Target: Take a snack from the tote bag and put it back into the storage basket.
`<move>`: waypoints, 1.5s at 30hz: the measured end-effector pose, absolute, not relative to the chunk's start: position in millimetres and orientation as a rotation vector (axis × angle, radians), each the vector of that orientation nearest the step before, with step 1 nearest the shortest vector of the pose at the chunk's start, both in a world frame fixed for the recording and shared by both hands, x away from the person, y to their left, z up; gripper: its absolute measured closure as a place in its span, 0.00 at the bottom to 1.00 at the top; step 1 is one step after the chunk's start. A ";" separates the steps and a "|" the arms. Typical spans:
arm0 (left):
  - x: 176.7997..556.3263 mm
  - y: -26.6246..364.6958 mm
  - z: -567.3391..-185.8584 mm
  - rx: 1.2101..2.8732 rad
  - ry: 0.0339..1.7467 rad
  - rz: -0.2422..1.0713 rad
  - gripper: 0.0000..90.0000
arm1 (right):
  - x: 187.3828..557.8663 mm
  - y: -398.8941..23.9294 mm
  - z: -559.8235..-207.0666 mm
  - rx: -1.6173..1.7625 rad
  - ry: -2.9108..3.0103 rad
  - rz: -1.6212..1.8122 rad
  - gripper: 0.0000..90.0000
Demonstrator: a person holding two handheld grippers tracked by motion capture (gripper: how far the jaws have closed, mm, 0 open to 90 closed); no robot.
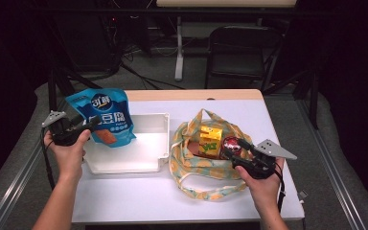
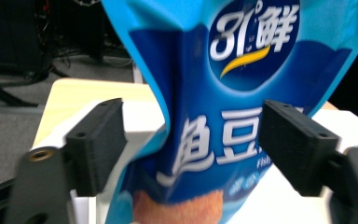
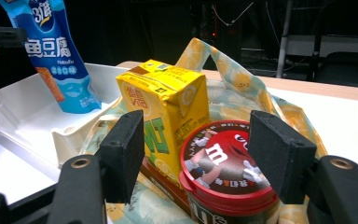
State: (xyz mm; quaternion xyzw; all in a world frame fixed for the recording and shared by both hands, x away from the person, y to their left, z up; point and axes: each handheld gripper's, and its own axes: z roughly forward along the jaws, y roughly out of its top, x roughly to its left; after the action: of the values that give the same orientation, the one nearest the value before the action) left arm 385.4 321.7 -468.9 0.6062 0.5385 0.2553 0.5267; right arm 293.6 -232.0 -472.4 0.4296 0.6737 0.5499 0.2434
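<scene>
Both hand-held grippers gape — white table (image 1: 124, 191), dark room, folding chair (image 1: 239, 52) behind.

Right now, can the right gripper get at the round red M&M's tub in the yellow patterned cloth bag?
Probably yes. The right gripper stands open just in front of the red M&M's tub, with nothing between them. The yellow drink carton stands close beside the tub.

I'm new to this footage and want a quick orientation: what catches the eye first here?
The bright blue snack pouch stands in the white tray at the left, between the open jaws of the left gripper. At the right, a yellow drink carton and a red candy tub sit in a yellow patterned bag.
</scene>
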 end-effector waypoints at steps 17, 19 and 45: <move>332.3 275.1 -458.2 1.501 1.187 0.663 0.02 | 297.0 -241.4 -474.8 1.208 1.846 1.424 0.31; 326.7 269.2 -459.1 1.506 1.177 0.655 0.02 | 298.5 -241.8 -476.3 1.214 1.854 1.418 0.28; 305.7 193.9 -488.3 1.688 1.037 0.520 0.02 | 326.8 -226.4 -509.8 1.247 1.974 1.257 0.22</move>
State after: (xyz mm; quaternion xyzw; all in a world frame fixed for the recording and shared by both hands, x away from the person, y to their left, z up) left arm 305.7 193.9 -488.3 0.7039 0.4327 0.2170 0.5199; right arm 326.8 -226.4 -509.8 0.4560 0.7223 0.4599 0.2424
